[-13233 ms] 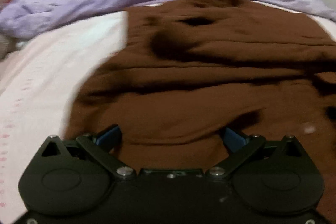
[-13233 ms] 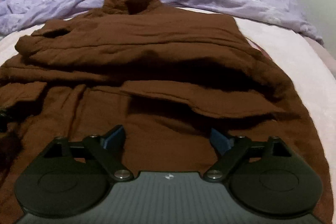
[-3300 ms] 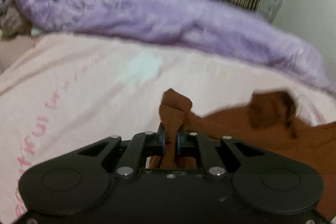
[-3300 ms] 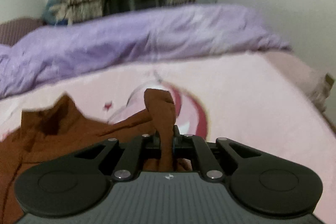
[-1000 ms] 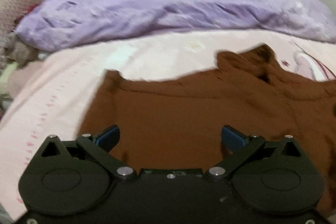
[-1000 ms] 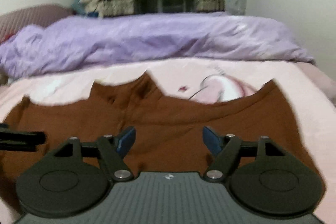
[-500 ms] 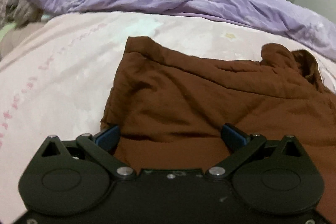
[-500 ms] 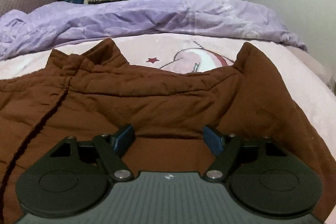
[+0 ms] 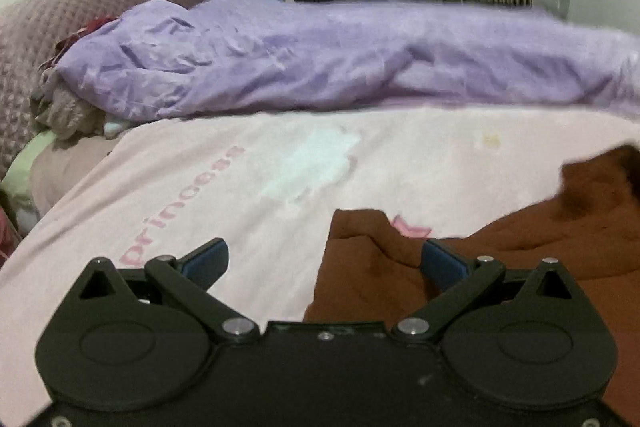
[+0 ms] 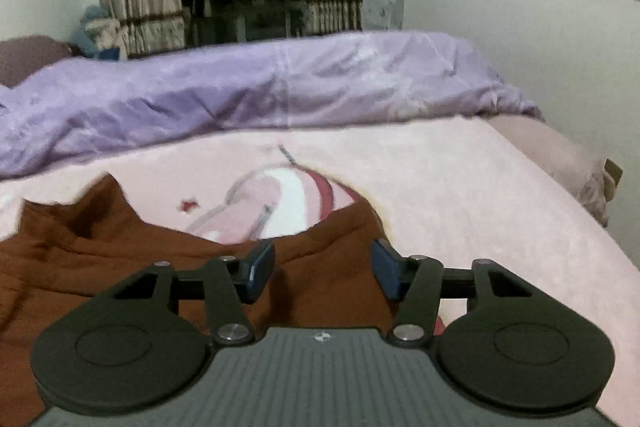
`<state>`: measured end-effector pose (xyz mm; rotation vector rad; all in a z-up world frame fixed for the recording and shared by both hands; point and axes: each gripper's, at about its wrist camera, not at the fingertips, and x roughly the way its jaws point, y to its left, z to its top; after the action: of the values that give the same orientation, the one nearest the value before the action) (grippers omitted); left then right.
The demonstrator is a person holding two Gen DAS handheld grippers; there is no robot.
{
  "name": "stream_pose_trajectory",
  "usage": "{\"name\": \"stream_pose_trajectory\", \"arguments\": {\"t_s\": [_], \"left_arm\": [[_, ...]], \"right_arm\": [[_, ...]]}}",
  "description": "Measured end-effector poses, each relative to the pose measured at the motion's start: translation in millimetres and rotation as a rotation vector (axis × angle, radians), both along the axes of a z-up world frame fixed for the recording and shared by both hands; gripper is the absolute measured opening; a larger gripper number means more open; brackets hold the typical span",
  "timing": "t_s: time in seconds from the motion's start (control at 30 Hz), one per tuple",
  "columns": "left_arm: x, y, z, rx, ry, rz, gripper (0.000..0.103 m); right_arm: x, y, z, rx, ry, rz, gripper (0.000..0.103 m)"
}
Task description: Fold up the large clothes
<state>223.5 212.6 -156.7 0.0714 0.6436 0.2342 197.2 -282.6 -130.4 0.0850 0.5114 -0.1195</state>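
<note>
Now the brown garment (image 10: pixel 100 267) lies on the pink bed (image 10: pixel 480 187). Its right corner sits between the closing, ungripping right hand-held gripper (image 10: pixel 323 273); its left corner inside the released left hand-held gripper (image 9: pixel 324 265). Beyond, a purple duvet (image 10: pixel 280 87).

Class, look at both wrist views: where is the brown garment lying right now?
The brown garment lies on the pink blanket, nearer than the purple duvet. It fills the lower right of the left wrist view and the lower left of the right wrist view.
</note>
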Motion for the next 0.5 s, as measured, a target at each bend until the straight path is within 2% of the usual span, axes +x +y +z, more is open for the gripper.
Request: {"name": "stream_pose_trajectory", "arguments": {"t_s": [0.1, 0.23, 0.37, 0.43, 0.5], "left_arm": [[16.8, -8.2, -21.9, 0.059, 0.063, -0.017, 0.103], [20.8, -5.2, -35.5, 0.032, 0.042, -0.007, 0.103], [23.3, 12.0, -41.7, -0.09, 0.047, 0.002, 0.103], [21.8, 23.3, -44.3, -0.171, 0.046, 0.01, 0.103], [15.5, 29.2, -44.5, -0.235, 0.044, 0.031, 0.103]], "right_arm": [[9.3, -5.0, -21.5, 0.028, 0.062, 0.0, 0.062], [11.8, -14.1, -31.0, 0.092, 0.088, -0.006, 0.063], [12.4, -19.8, -35.2, 0.131, 0.091, -0.014, 0.069], [12.9, -23.5, -36.5, 0.149, 0.098, -0.025, 0.077], [13.7, -30.5, -36.7, 0.185, 0.107, -0.032, 0.08]]}}
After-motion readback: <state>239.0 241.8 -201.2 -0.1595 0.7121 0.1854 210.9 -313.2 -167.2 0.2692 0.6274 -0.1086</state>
